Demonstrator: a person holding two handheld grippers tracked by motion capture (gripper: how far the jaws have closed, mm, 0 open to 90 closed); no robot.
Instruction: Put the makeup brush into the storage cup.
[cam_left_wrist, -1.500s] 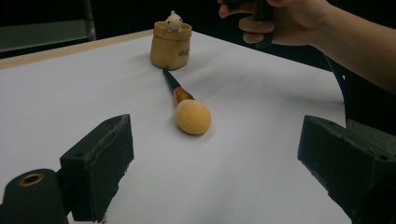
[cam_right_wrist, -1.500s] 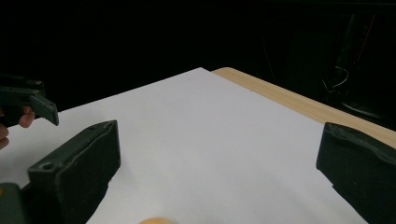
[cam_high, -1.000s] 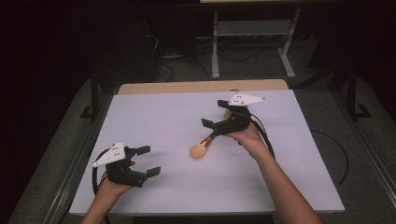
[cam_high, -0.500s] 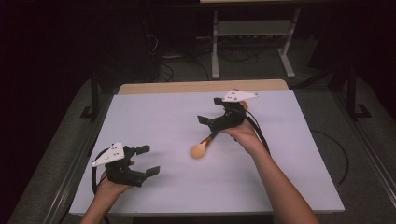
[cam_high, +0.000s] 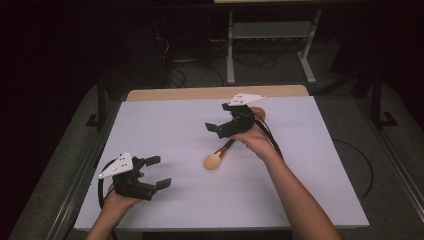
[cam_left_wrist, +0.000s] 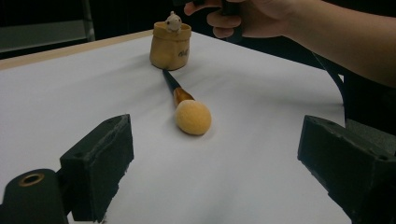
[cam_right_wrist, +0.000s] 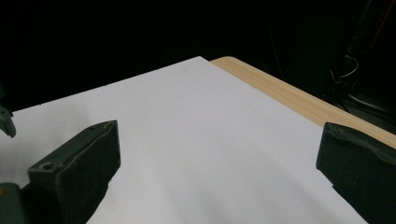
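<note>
While both tools hang over the white worktop (cam_high: 300, 190) with nothing in them, the makeup brush (cam_high: 218, 155) lies flat near its middle, fluffy orange head toward the near edge, dark handle running back toward the far right corner. Beyond the handle's tip, just apart from it, stands the small tan holder (cam_left_wrist: 170, 45) with a little figure poking out of its top. The right tool (cam_high: 223, 128) hovers above the handle end, jaws spread wide and pointing away toward the far left corner, so its own camera looks at bare worktop. The left tool (cam_high: 156, 172) waits near the front left corner, jaws parted too, aimed squarely at the brush head (cam_left_wrist: 192, 116).

The job looks like getting that brush into the holder, and the pick is not yet made. Best play: the right tool swings round, drops over the slim handle just behind the ferrule (cam_left_wrist: 181, 95), jaws across the shaft, not along it. Squeezing the soft head would likely let it slip. Lifting handle-first should keep the holder from being knocked.
</note>
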